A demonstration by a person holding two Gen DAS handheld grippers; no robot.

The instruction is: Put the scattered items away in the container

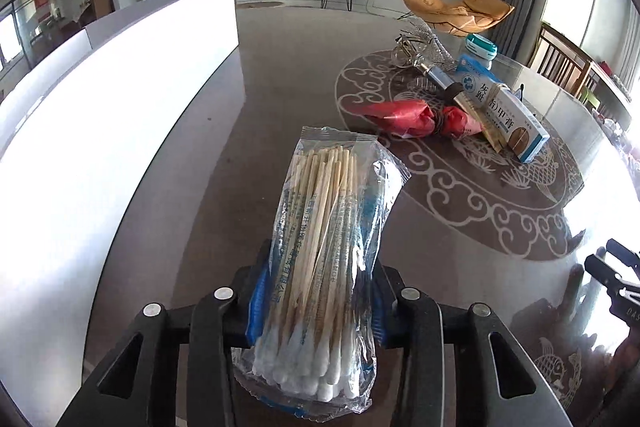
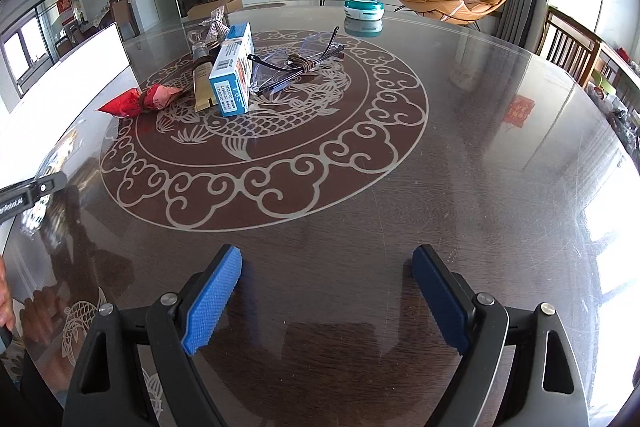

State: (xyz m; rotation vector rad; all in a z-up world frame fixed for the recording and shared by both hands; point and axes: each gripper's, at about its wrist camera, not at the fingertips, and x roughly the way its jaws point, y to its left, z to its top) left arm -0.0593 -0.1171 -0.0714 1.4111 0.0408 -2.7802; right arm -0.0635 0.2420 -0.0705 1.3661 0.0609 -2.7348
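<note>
1. Cotton-swab packet point(image 1: 320, 267) sits pinched between the left gripper point(image 1: 316, 303) pads, mid-carry.
2. White container point(image 1: 120, 99), at ten o'clock, needs release above it.
3. Right gripper point(image 2: 326, 299) gapes wide, empty.

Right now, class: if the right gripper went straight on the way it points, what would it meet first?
Probably the bare glass tabletop: the open right gripper tilts down at it, and nothing lies between. The blue-and-white box sits farther off, to the left.
</note>
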